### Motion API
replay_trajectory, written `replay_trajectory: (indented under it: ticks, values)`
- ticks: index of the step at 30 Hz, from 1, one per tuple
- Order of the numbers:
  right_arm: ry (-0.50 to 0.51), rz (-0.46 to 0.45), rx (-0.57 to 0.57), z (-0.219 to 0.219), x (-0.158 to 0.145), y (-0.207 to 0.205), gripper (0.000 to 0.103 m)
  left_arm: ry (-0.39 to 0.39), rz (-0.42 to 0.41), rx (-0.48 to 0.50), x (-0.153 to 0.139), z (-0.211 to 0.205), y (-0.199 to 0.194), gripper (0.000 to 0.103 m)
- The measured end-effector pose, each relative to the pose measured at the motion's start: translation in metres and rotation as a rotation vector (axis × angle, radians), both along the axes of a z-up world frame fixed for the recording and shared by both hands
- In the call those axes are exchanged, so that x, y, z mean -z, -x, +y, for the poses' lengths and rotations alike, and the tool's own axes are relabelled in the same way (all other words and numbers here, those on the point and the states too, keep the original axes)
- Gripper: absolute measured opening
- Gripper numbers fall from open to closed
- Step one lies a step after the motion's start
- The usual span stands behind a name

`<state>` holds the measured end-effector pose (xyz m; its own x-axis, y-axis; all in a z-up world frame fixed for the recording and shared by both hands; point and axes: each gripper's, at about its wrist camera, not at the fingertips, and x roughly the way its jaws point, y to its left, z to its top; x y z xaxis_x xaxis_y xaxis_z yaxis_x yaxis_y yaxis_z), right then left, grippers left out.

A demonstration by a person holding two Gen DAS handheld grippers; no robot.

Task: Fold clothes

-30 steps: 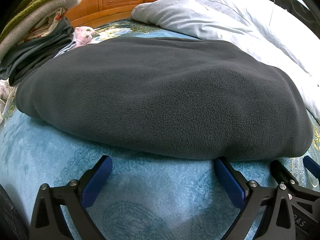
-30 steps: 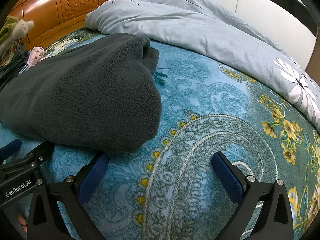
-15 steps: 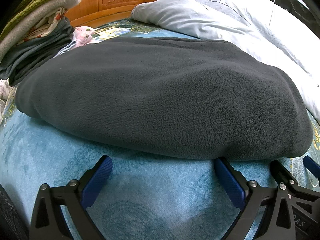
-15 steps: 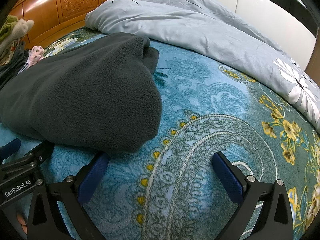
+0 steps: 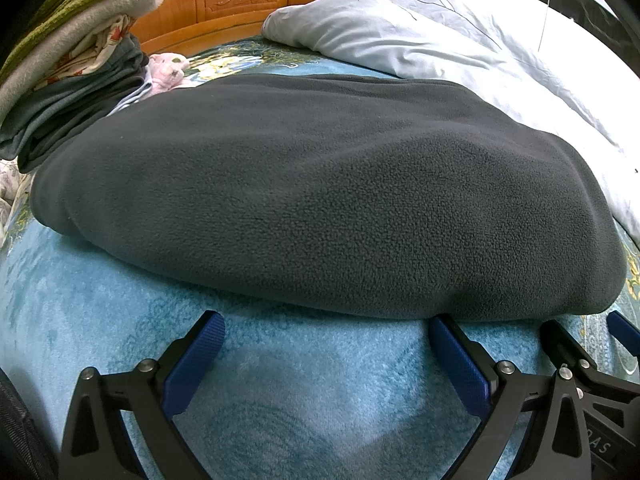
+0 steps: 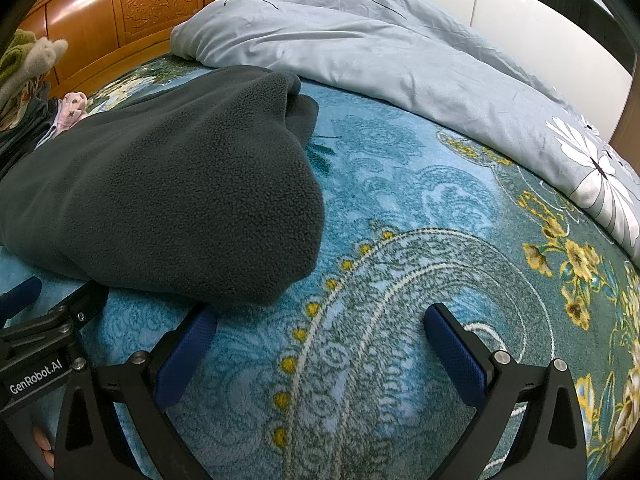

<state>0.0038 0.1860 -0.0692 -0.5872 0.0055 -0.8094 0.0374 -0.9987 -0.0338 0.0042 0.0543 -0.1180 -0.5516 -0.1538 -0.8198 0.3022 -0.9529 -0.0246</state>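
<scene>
A folded dark grey fleece point(image 5: 320, 200) is spread on the teal bedspread point(image 5: 120, 320), just ahead of the left gripper point(image 5: 326, 344) and right gripper point(image 6: 320, 332); both are held wide open, nothing grasped.

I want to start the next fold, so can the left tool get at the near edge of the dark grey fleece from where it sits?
Probably yes. The left tool is open on the blue bedspread, and the dark grey fleece has its near edge just ahead, with nothing between.
</scene>
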Motion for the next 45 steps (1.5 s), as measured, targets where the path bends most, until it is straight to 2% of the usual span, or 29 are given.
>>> replay_trajectory:
  ticks: [45]
  values:
    - [-0.003, 0.003, 0.0, 0.0016, 0.0023, 0.0018, 0.103, 0.001, 0.0, -0.002, -0.0002, 0.0014, -0.0004, 0.103]
